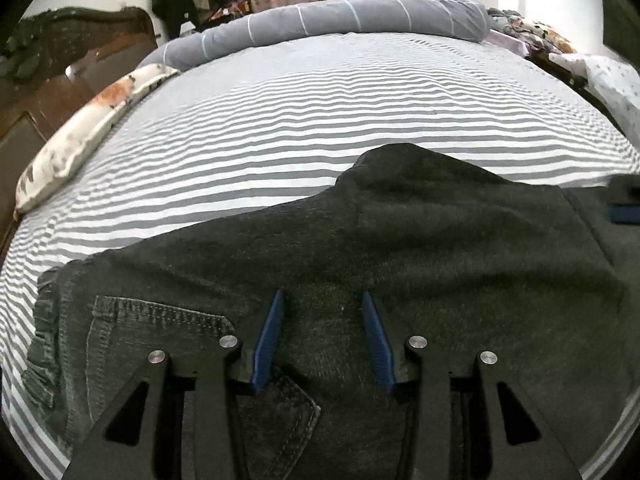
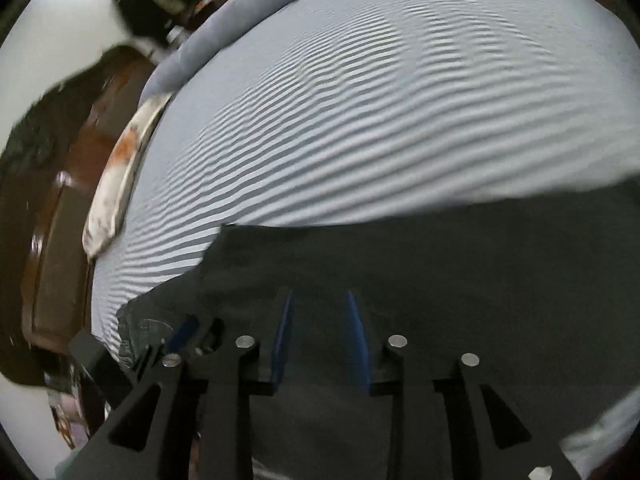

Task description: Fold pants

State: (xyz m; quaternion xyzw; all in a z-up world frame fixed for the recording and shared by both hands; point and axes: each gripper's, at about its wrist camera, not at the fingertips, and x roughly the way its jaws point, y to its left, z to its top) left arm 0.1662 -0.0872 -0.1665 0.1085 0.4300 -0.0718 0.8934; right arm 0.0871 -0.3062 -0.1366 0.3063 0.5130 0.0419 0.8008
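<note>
Dark grey jeans (image 1: 400, 240) lie on the striped bed sheet (image 1: 280, 112), with a back pocket (image 1: 160, 328) showing at the lower left. My left gripper (image 1: 323, 300) is open just above the jeans near the pocket, with nothing between its blue pads. In the right wrist view the jeans (image 2: 440, 264) fill the lower half. My right gripper (image 2: 318, 300) is open over the cloth. The right gripper also shows at the right edge of the left wrist view (image 1: 624, 204). The left gripper shows at the lower left of the right wrist view (image 2: 184, 332).
A rolled grey duvet (image 1: 340, 20) lies along the far side of the bed. A patterned pillow (image 1: 92, 128) lies by the wooden headboard (image 1: 60, 64) on the left. More bedding (image 1: 560, 40) sits at the far right.
</note>
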